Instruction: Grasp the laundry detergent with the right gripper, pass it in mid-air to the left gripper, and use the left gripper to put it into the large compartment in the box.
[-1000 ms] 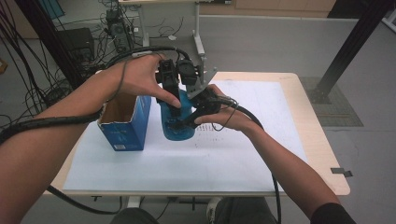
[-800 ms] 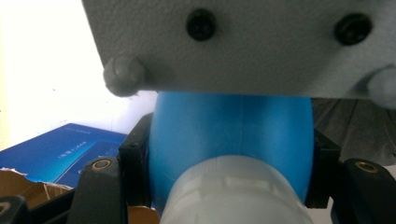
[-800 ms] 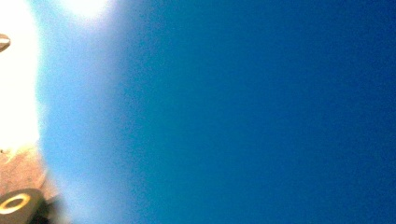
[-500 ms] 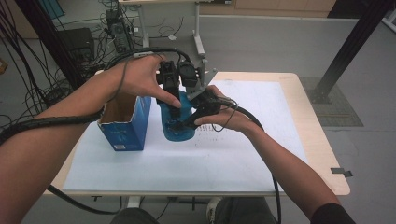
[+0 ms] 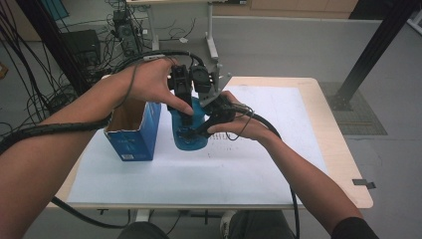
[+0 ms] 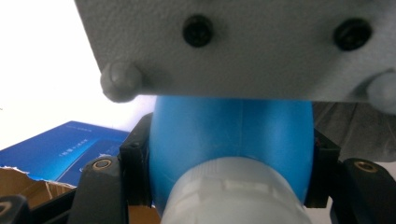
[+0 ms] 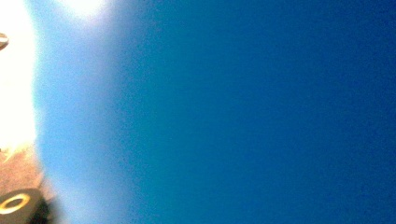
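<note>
A blue plastic bottle (image 5: 193, 143) stands on the white sheet, right of an open blue carton (image 5: 133, 133). My left gripper (image 5: 185, 115) comes down from above and is shut on the bottle's upper part. In the left gripper view the black pads (image 6: 136, 164) press both sides of the blue bottle (image 6: 229, 128), just beyond its white cap (image 6: 233, 193). My right gripper (image 5: 200, 130) reaches in from the right and is shut on the bottle's body. The right gripper view is a close blur of the blue bottle (image 7: 233, 116).
The white sheet covers a wooden table (image 5: 343, 164) with open room to the right and front. In the left gripper view the other gripper's grey plate (image 6: 233, 46) hangs across the top and the blue carton (image 6: 60, 149) lies at lower left. Cables trail off the table's left.
</note>
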`<move>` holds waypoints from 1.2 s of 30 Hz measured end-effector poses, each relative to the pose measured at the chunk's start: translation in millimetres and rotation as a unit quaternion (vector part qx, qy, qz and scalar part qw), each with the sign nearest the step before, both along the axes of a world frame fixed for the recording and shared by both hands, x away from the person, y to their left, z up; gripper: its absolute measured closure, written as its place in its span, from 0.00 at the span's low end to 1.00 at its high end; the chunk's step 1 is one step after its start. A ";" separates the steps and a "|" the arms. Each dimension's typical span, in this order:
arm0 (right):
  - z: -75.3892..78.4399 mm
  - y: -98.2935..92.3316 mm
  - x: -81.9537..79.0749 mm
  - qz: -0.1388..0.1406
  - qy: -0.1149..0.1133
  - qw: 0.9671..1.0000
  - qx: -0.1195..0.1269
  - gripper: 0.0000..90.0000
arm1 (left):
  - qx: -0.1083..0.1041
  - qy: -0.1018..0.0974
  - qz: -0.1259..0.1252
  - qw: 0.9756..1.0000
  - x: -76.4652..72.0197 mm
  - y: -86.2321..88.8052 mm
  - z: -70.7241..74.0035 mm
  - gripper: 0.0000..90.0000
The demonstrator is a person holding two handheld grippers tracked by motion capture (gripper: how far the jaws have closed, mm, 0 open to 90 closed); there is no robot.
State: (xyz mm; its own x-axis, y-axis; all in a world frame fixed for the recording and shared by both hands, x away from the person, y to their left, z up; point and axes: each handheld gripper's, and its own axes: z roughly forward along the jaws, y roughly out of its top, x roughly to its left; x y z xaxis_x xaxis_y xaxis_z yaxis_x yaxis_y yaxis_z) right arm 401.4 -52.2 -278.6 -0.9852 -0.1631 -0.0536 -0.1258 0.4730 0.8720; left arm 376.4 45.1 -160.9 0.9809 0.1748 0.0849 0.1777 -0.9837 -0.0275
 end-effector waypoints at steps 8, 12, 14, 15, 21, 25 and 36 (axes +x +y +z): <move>-0.3 0.6 0.1 0.002 0.000 1.000 0.003 0.48 | -0.002 0.000 0.001 1.000 -0.4 0.9 0.5 0.42; -0.5 1.1 0.2 0.003 0.001 1.000 0.004 0.48 | -0.003 0.002 0.001 1.000 -0.3 1.5 0.7 0.42; -0.6 1.4 0.1 0.002 0.002 1.000 0.004 0.48 | -0.003 0.002 0.001 1.000 -0.3 1.5 0.4 0.42; -0.7 1.6 0.1 0.002 0.003 1.000 0.004 0.48 | -0.003 0.002 0.001 1.000 -0.4 1.4 0.3 0.42; -1.0 1.7 0.6 0.004 0.003 1.000 0.005 0.48 | -0.003 0.003 0.002 1.000 -0.1 1.2 0.2 0.42; -1.1 1.3 0.7 0.002 0.005 1.000 0.003 0.48 | -0.003 0.004 0.002 1.000 0.4 0.7 0.0 0.42; -1.0 1.4 1.0 0.003 0.004 1.000 0.005 0.47 | -0.002 0.002 0.002 1.000 -0.1 0.7 0.7 0.42</move>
State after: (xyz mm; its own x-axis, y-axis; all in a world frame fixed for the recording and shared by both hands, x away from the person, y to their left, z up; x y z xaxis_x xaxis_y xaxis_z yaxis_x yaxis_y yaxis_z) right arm 402.4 -50.7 -279.6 -0.9844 -0.1694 -0.0474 -0.1219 0.4628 0.8780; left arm 376.3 45.8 -160.2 0.9806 0.1785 0.0808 0.1810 -0.9832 -0.0242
